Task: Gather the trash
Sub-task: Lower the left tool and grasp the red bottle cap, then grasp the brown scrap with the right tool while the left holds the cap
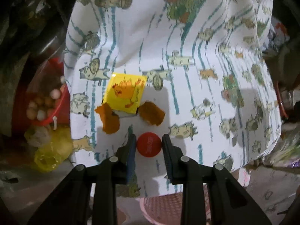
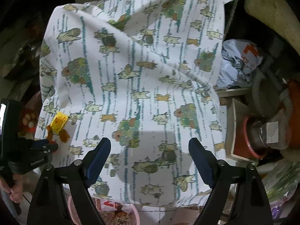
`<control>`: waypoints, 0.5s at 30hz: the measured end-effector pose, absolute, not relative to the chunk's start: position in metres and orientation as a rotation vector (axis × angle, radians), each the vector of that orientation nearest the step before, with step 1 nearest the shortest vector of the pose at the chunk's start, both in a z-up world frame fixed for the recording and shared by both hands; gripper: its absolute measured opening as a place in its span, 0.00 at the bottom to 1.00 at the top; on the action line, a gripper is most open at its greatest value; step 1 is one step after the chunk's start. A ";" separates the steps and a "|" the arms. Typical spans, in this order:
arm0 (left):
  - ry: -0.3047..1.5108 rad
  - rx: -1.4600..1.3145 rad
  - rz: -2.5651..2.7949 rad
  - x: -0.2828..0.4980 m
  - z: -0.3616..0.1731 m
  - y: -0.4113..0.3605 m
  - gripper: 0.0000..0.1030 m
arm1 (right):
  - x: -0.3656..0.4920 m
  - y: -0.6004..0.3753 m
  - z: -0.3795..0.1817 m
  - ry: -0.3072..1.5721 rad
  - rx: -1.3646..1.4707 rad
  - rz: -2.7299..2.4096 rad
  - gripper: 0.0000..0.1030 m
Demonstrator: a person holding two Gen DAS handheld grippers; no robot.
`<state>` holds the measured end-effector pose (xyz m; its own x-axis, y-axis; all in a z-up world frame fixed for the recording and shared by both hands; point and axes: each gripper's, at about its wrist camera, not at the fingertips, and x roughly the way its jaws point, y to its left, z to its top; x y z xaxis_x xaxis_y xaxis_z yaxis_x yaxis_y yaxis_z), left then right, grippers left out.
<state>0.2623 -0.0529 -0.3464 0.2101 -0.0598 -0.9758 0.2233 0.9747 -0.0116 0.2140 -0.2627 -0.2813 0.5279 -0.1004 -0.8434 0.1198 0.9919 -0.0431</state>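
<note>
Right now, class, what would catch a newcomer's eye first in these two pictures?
The white cloth printed with cartoon cats fills both views. Near its left edge lies a bright yellow packet between two orange-brown peel scraps. Just below them, the left gripper clamps a round red bottle cap.

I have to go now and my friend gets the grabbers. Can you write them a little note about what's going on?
Left gripper: shut on the red bottle cap, still down on the tablecloth.
Right gripper: open, empty, over bare cloth.
Left on the cloth: yellow packet and two orange scraps, just beyond the cap.
Pink basket sits below the table edge, probably the bin.
Next: lift the cap, drop it in, then fetch the rest.
</note>
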 end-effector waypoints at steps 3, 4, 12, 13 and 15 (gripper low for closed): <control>1.376 0.173 -0.173 0.260 -0.361 -0.052 0.26 | 0.214 -0.255 -0.283 1.011 0.008 -0.124 0.84; 1.387 0.175 -0.172 0.261 -0.364 -0.052 0.26 | 0.214 -0.253 -0.284 1.012 -0.002 -0.125 0.84; 1.405 0.158 -0.154 0.260 -0.374 -0.048 0.26 | 0.215 -0.257 -0.289 1.028 -0.003 -0.143 0.84; 1.404 0.151 -0.153 0.259 -0.373 -0.047 0.26 | 0.216 -0.258 -0.289 1.030 -0.001 -0.145 0.84; 1.404 0.090 -0.154 0.262 -0.369 -0.039 0.26 | 0.217 -0.260 -0.291 1.039 0.011 -0.149 0.84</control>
<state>0.2624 -0.0390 -0.3691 0.1580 -0.0537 -0.9860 0.1607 0.9866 -0.0280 0.2173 -0.2602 -0.2905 0.4979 -0.1178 -0.8592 0.1282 0.9898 -0.0615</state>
